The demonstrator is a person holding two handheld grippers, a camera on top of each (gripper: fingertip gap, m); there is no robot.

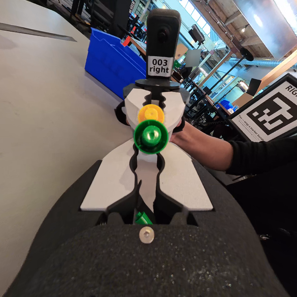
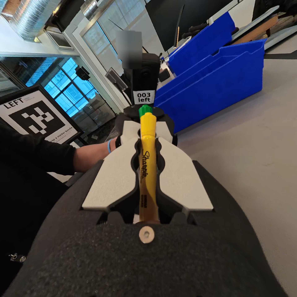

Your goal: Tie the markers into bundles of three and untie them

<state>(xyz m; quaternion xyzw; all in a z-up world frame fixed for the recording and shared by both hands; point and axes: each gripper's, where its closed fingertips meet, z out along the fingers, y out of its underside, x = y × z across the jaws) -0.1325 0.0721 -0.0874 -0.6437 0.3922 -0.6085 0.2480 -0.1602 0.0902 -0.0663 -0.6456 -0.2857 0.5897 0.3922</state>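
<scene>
Two markers, both held clear of the counter (image 2: 241,168).

- Right gripper (image 2: 147,142): fingers narrow, closed on yellow marker (image 2: 147,168). Barrel lengthwise down the gap, cap past the fingertips.
- Left gripper (image 1: 147,158): fingers narrow, pinching a white barrel. Green marker (image 1: 151,136) end-on just past the tips. Green piece deeper in the gap, likely the same marker's far end.
- Both pairs of fingertips facing each other, close together. Yellow directly beyond green from the left fingers.
- Third marker and tie: not visible.
- Blue bins (image 2: 209,96): beyond the right fingertips, off to one side.

Step judged: laying two markers side by side for bundling.

Handling advice:
- Bring barrels parallel and touching, ends level.
- Grip firmly, since round barrels probably slip.
- Avoid twisting either wrist, lest the markers cross.
- Leave mid-barrel free for the wrap.
</scene>
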